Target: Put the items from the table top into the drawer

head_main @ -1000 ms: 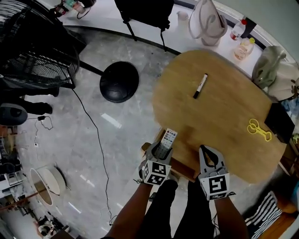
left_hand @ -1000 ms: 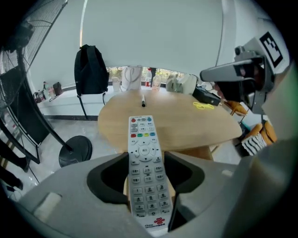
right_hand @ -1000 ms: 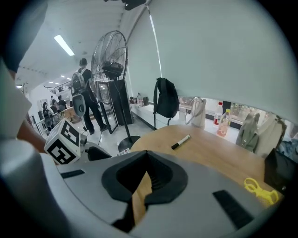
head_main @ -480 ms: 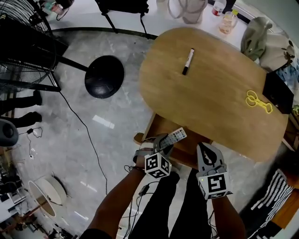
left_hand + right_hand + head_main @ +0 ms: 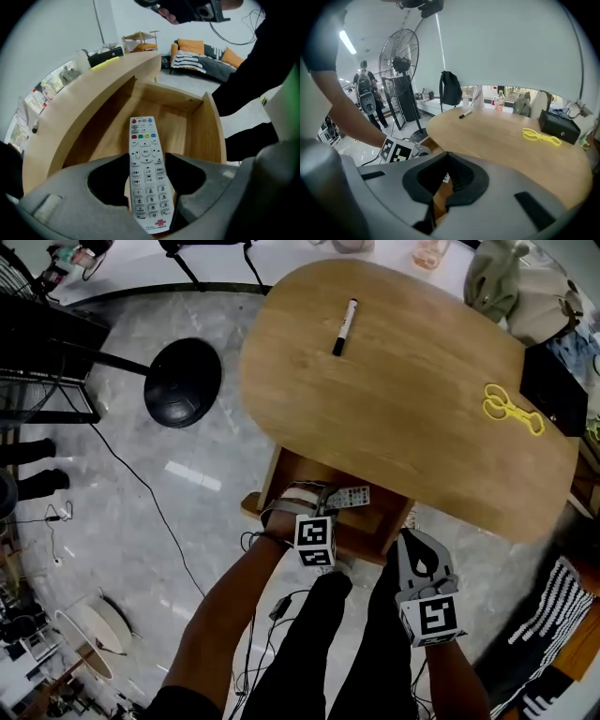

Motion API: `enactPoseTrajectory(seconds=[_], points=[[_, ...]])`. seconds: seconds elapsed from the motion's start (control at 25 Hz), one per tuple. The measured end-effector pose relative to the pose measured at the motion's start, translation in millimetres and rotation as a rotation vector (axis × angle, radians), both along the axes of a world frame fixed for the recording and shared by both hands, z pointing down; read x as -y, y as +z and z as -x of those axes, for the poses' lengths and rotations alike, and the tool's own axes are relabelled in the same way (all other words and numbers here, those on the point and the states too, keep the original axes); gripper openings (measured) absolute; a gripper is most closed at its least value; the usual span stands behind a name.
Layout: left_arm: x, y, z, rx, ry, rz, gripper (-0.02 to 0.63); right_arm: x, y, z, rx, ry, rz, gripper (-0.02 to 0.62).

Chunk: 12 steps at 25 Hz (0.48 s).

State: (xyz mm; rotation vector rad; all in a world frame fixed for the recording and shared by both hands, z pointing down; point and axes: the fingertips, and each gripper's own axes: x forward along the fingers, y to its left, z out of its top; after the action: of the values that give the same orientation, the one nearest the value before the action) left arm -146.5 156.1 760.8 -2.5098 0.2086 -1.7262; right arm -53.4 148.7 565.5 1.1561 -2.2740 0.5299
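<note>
Left gripper (image 5: 324, 506) clamped on remote (image 5: 146, 173), now lowered from table height into open drawer (image 5: 206, 125); release comes next. Right gripper (image 5: 419, 555) jaws together, empty, beside drawer. Farther off, pen (image 5: 344, 327) and scissors (image 5: 511, 407) lie on table (image 5: 412, 432), still to move.

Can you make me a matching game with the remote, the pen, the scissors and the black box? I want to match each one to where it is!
Things:
1. remote
2. marker
3. scissors
4. black box

Places:
A. at the table's edge, right beside the scissors
B. lying all alone on the wood, far from the other things
C. yellow, flat on the tabletop
D. held in the left gripper, over the open drawer

Pairs: 1-D, 2-B, 3-C, 4-A
</note>
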Motion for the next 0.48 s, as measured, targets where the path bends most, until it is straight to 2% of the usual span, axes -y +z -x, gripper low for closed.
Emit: enactPoseTrajectory(seconds=[0.24,0.48], points=[[4.6,23.3,-11.7,0.046,0.126,0.018,0.25,-1.0,2.5,-14.6,0.004,0.025,-0.003,0.0],[1.4,40.0,-13.2,0.059,0.121,0.026,0.253,1.4,2.9,-17.7,0.015,0.038,0.003,0.0]])
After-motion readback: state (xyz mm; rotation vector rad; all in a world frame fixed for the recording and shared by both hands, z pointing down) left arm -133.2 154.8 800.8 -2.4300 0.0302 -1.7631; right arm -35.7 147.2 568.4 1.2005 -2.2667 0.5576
